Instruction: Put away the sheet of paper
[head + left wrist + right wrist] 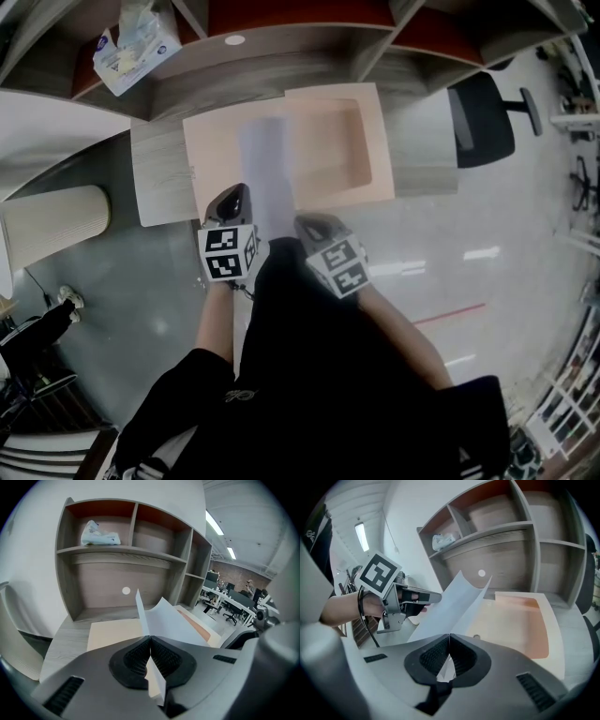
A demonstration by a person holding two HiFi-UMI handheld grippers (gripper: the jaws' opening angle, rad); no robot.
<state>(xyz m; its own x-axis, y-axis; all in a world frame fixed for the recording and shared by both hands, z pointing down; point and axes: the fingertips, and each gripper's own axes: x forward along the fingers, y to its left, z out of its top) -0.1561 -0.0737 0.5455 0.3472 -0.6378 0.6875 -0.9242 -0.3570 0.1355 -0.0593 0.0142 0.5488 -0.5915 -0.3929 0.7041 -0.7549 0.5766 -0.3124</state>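
A white sheet of paper [266,169] hangs bent above a pale peach drawer [211,155] that stands pulled out from the grey desk. My left gripper [238,195] is shut on the sheet's near left edge, and my right gripper [306,225] is shut on its near right edge. In the left gripper view the paper [171,623] rises in a fold out of the closed left gripper [150,638]. From the right gripper view the sheet [450,604] runs from the shut right gripper [449,635] across to the left gripper [419,597]. The drawer's recessed compartment [529,620] lies to the right of the sheet.
A grey shelf unit [309,52] stands behind the drawer, with a tissue pack [136,47] in its left cubby. A black office chair [483,117] is at the right. A ribbed cream cylinder [56,220] sits on the floor at the left.
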